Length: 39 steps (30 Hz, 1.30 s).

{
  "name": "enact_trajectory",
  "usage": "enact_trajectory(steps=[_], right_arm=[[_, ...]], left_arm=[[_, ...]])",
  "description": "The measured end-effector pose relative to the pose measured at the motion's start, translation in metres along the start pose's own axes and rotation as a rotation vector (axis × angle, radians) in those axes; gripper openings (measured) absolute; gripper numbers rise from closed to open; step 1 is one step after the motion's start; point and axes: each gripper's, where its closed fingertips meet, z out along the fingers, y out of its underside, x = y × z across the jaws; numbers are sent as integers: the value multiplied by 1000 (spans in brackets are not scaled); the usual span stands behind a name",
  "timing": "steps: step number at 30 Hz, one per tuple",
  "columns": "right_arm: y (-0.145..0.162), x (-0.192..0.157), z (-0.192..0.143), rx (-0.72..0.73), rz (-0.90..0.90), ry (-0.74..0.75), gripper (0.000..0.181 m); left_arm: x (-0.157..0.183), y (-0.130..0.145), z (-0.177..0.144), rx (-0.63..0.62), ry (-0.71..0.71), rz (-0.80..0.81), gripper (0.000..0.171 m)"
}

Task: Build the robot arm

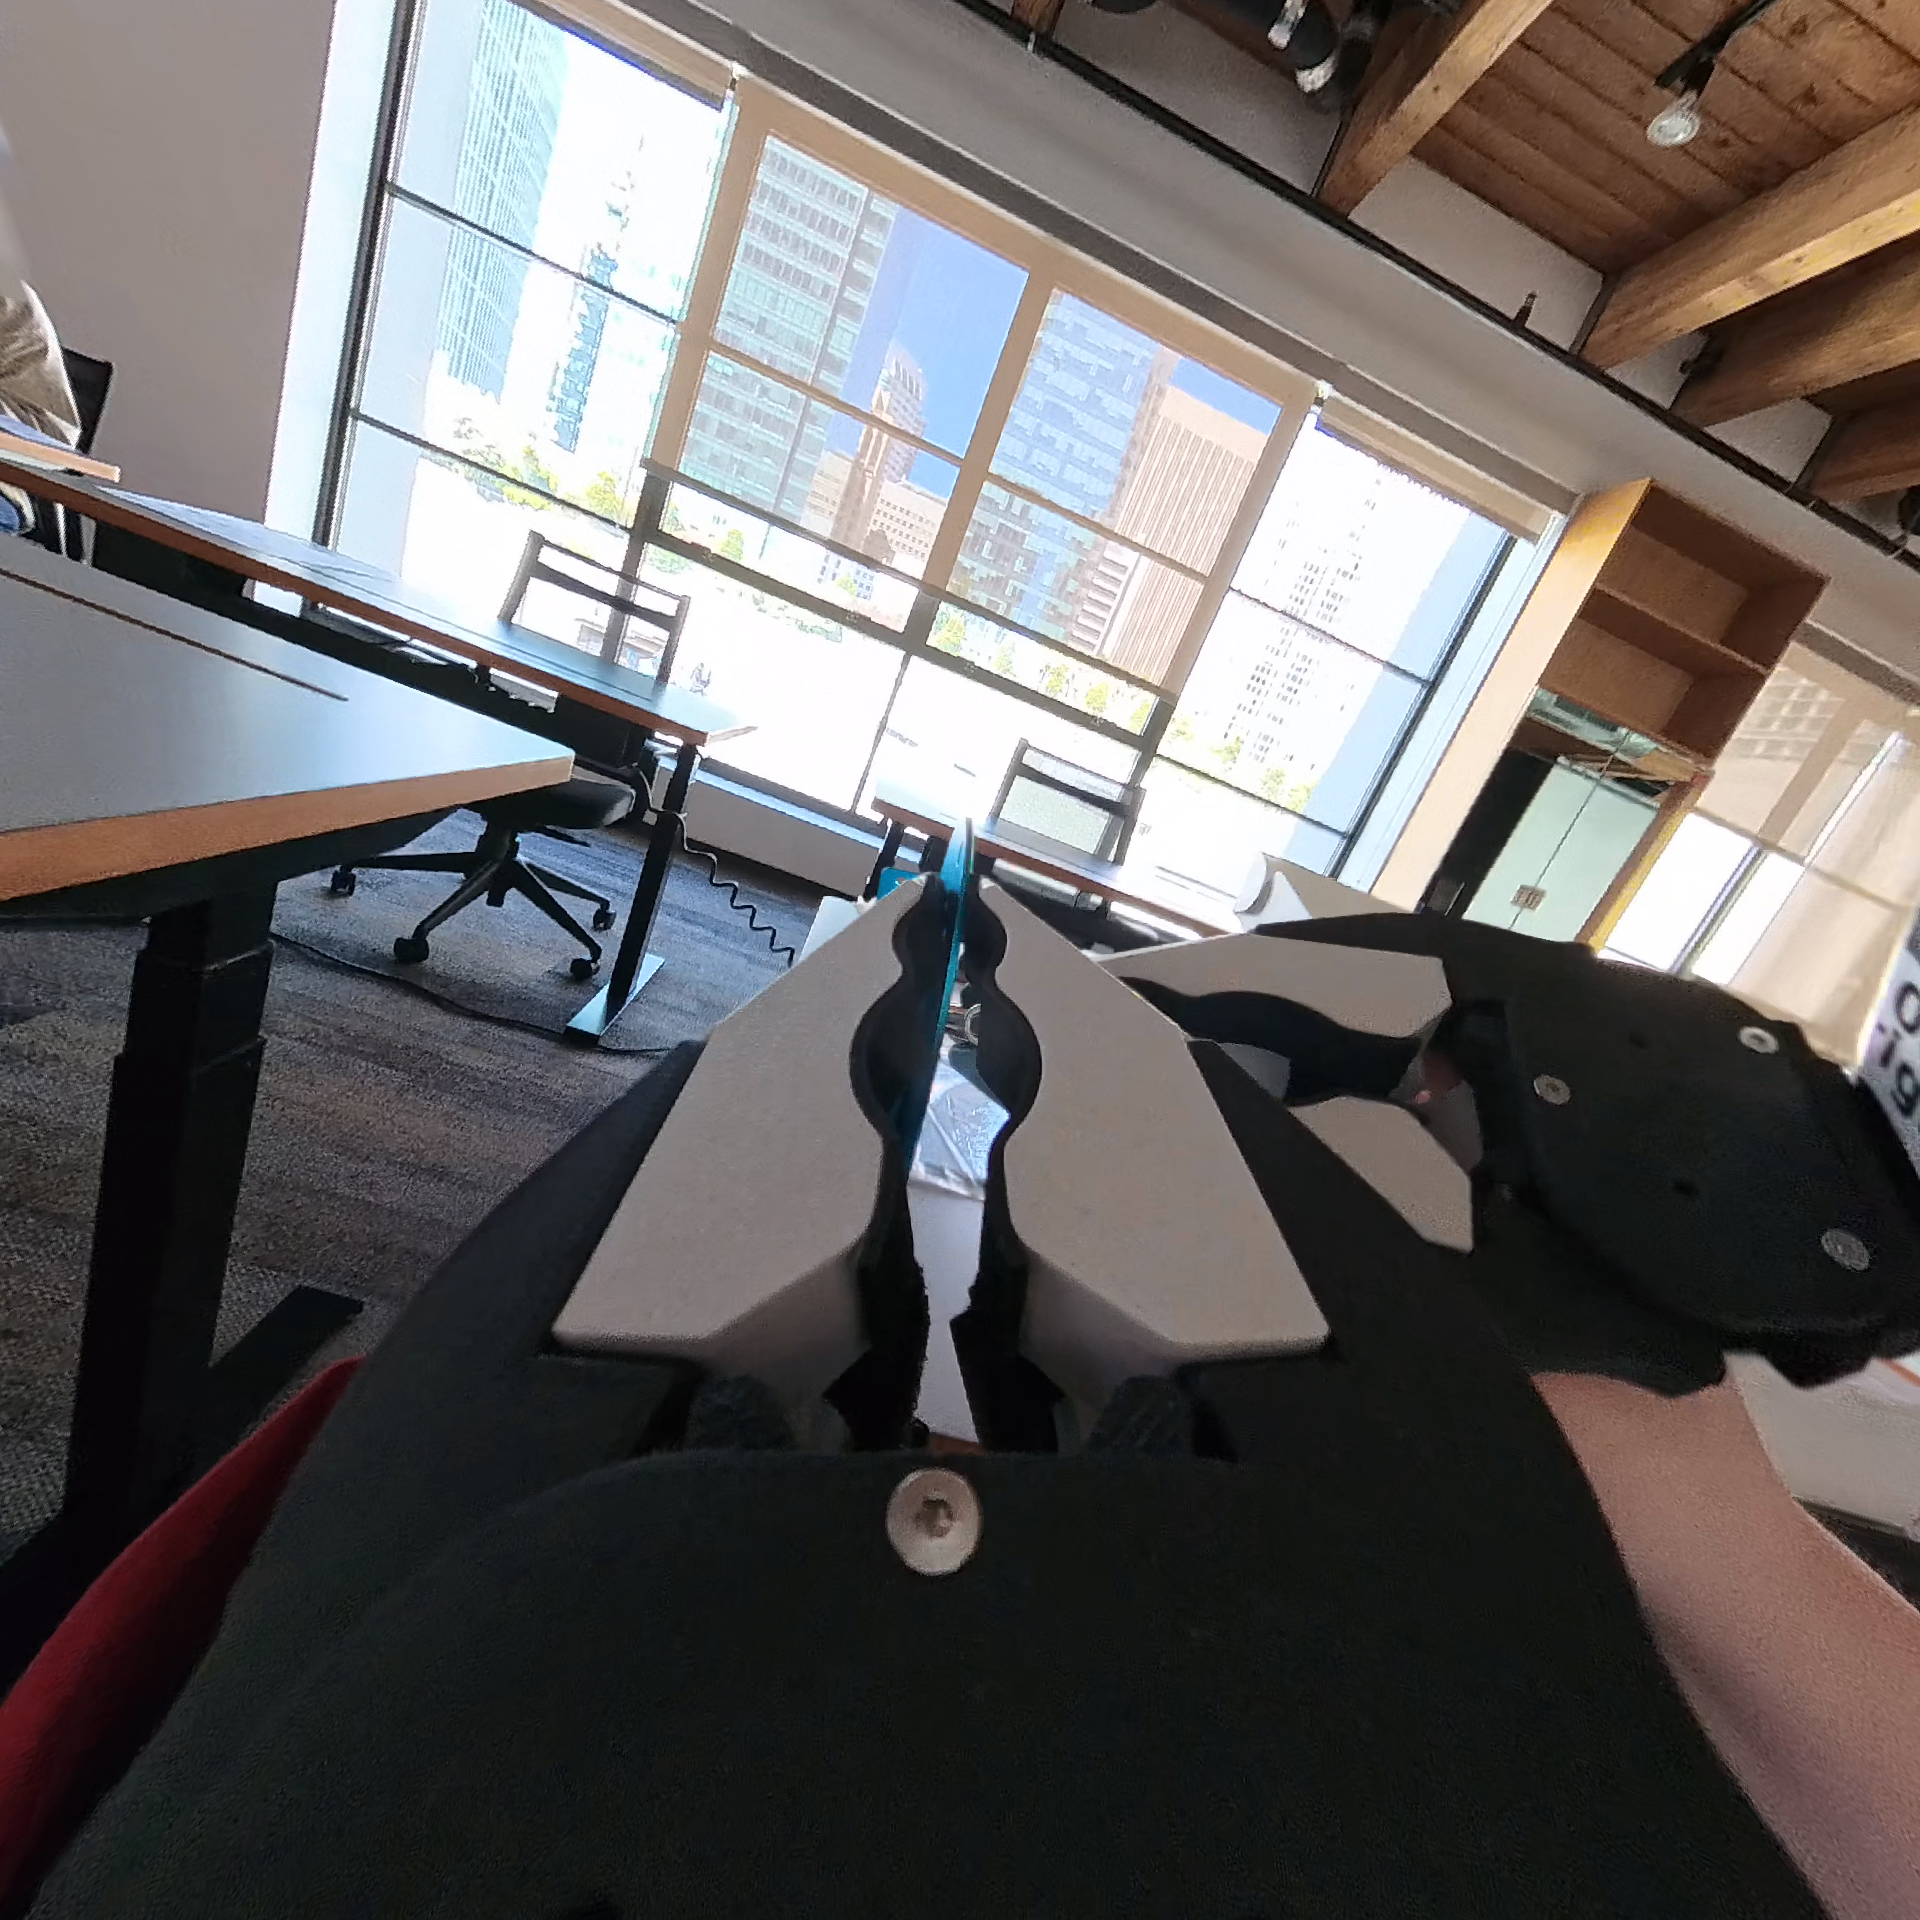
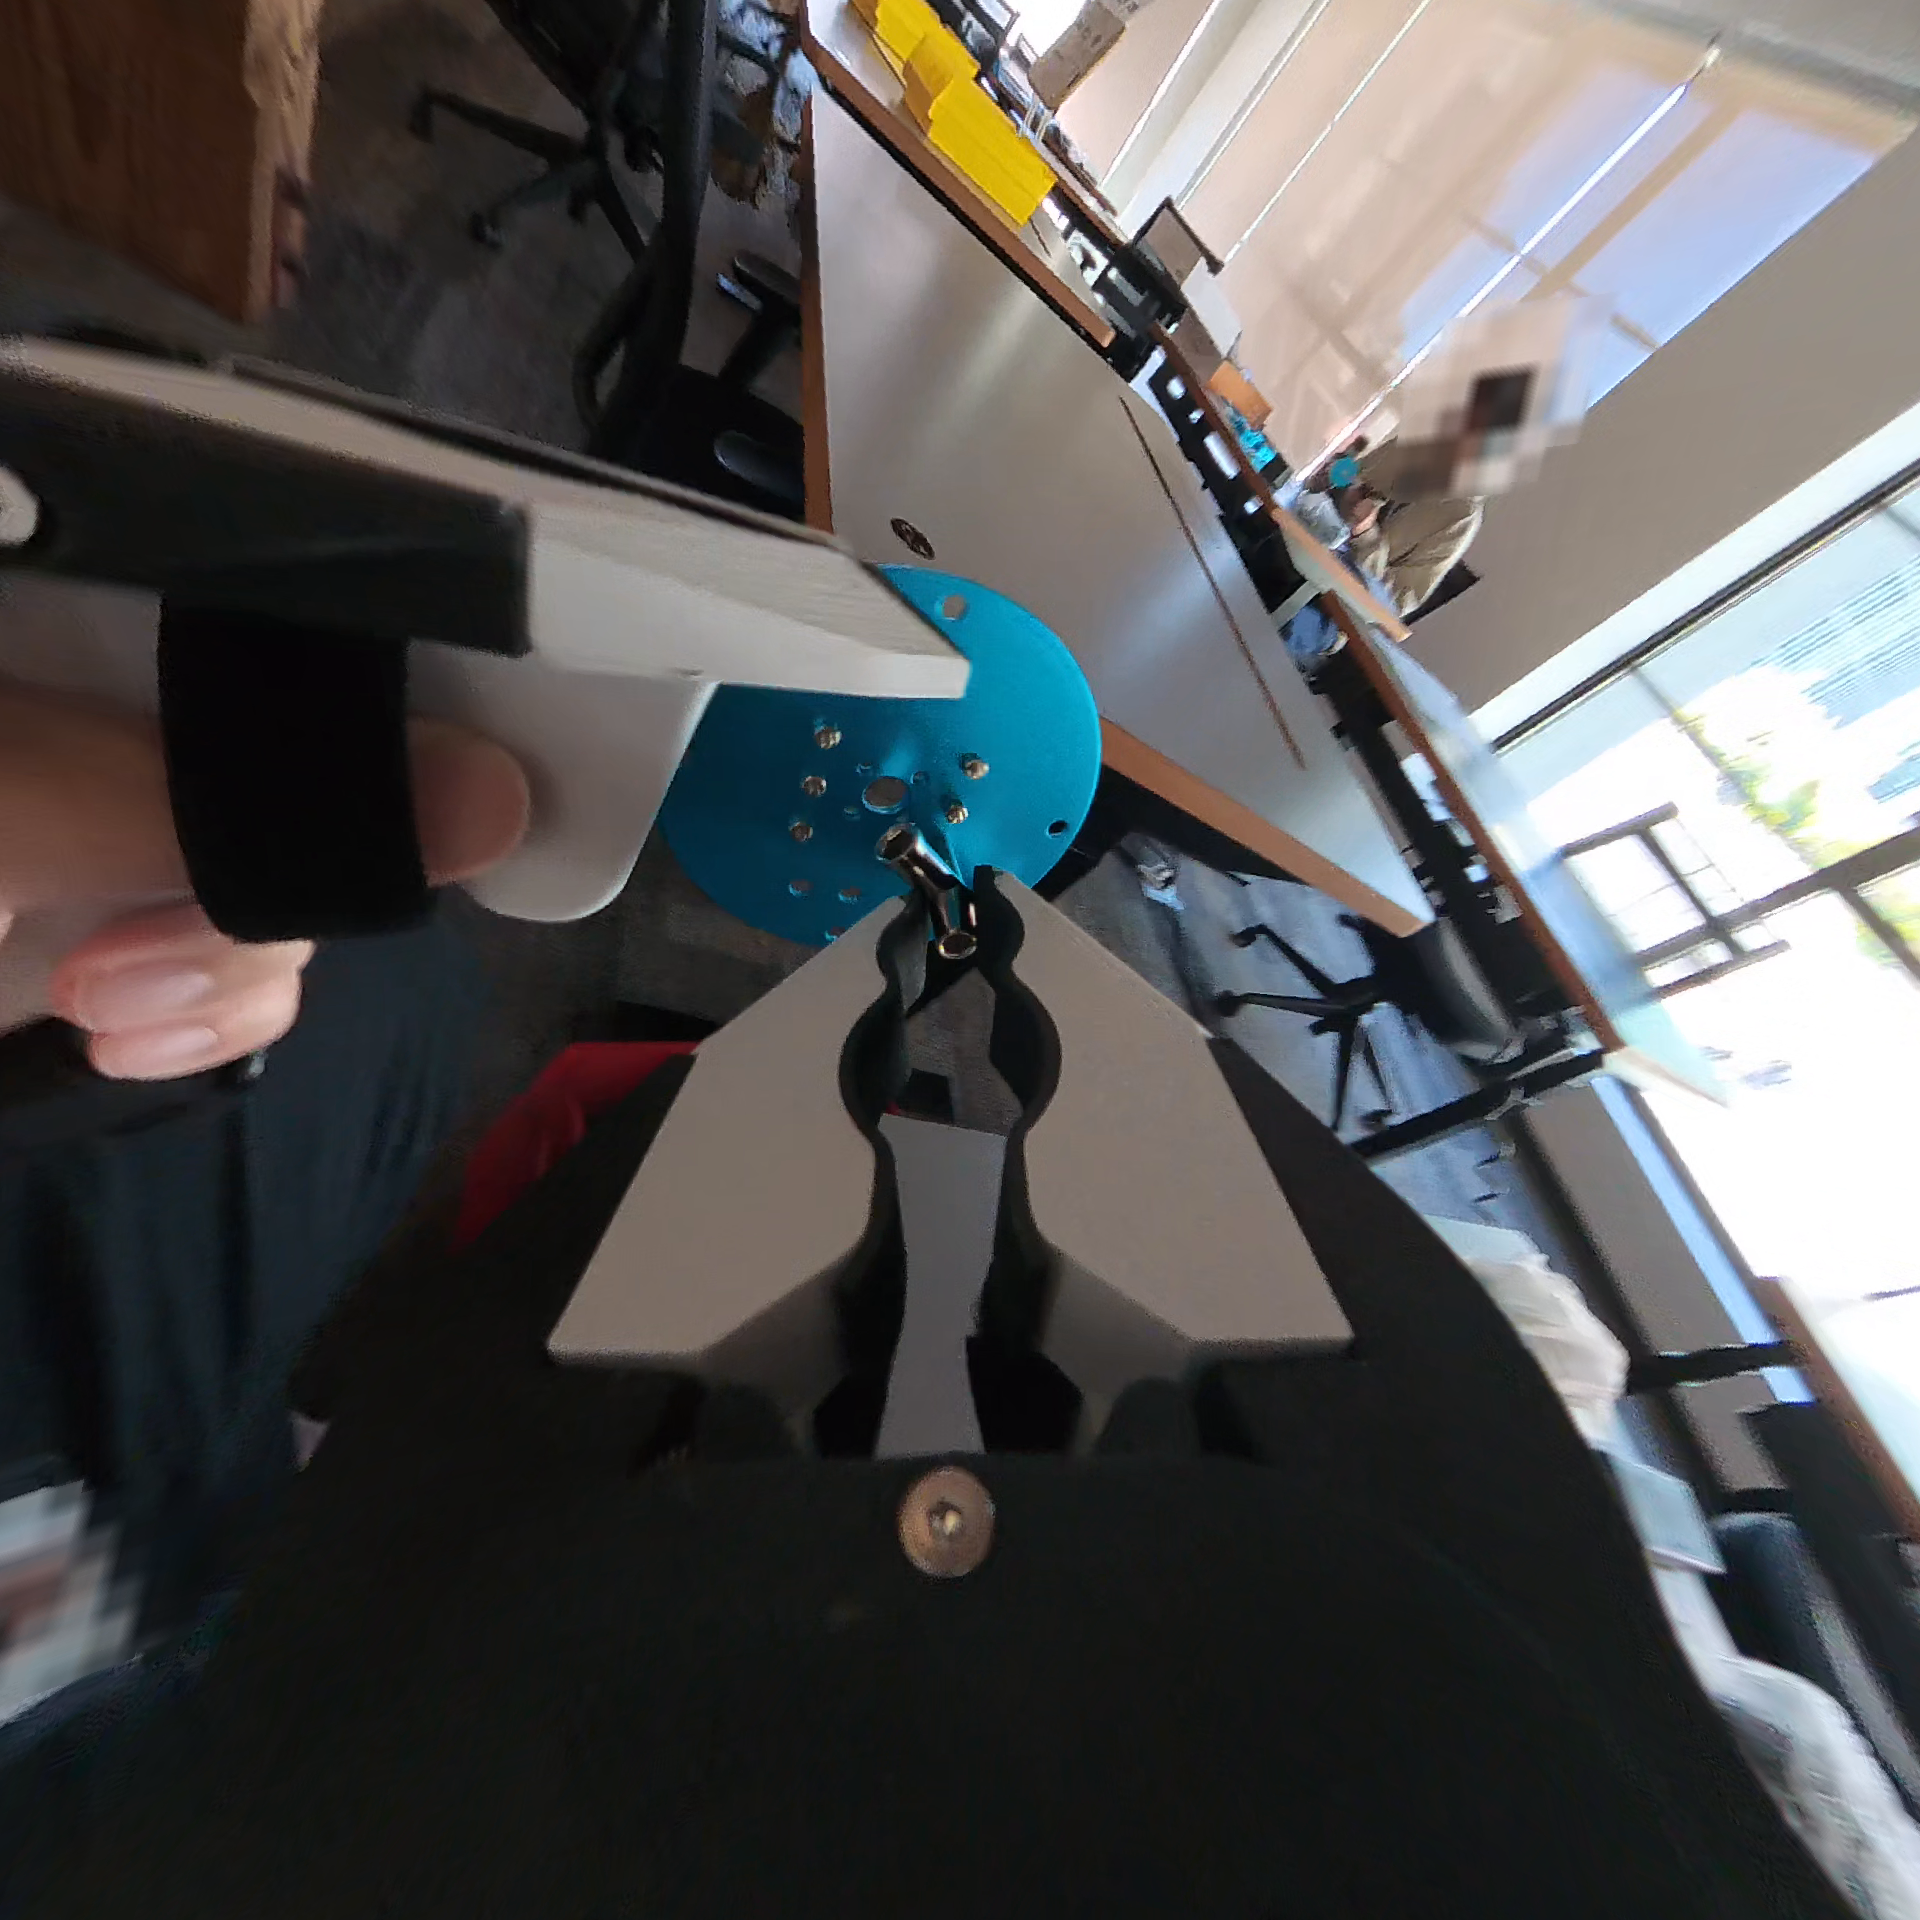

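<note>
Two hand-held grippers are meeting in mid-air beside a grey table [image 2: 987, 395]. The left hand-held gripper [image 1: 951, 904] is pinching a blue disc [image 1: 948, 940] edge-on between its tips; only the right wrist view is showing the disc's perforated face. The right hand-held gripper [image 2: 951, 920] is gripping a small metal key [image 2: 925, 878] whose end is touching the disc near its centre.

Left claw [image 1: 951, 904] has pale grey wedge fingers [image 1: 790, 1091] with black wavy pads on a black body; one silver screw [image 1: 932, 1523] at centre; right claw [image 2: 961, 899] matches; a black strap [image 2: 291, 769] wraps one finger.
</note>
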Motion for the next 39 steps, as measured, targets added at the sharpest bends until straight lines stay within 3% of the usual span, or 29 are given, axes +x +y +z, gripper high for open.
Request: enact_trajectory(steps=[3, 8, 21, 23, 28, 30, 35, 39], right_arm=[[3, 0, 4, -33, -84, 54, 8], [3, 0, 8, 9, 54, 25, 8], [1, -5, 8, 175, 783, -283, 5], [2, -5, 8, 186, 598, -252, 6], [0, -2, 6, 114, -153, -18, 9], [-1, -2, 5, 83, -360, 16, 7], [2, -2, 4, 28, -665, 19, 7], [5, -1, 1, -23, -677, -35, 7]], left_arm=[[-2, 1, 2, -20, -15, 23, 1], [-6, 1, 3, -26, -12, 6, 1], [-8, 2, 2, -3, -13, 31, 1], [-9, 3, 2, -15, -9, 14, 0], [-9, 0, 2, -29, 5, -46, 0], [-8, -1, 1, -37, 9, -51, 0], [-4, 2, 1, -69, 27, -84, 1], [-1, 4, 3, -81, 42, -120, 1]])
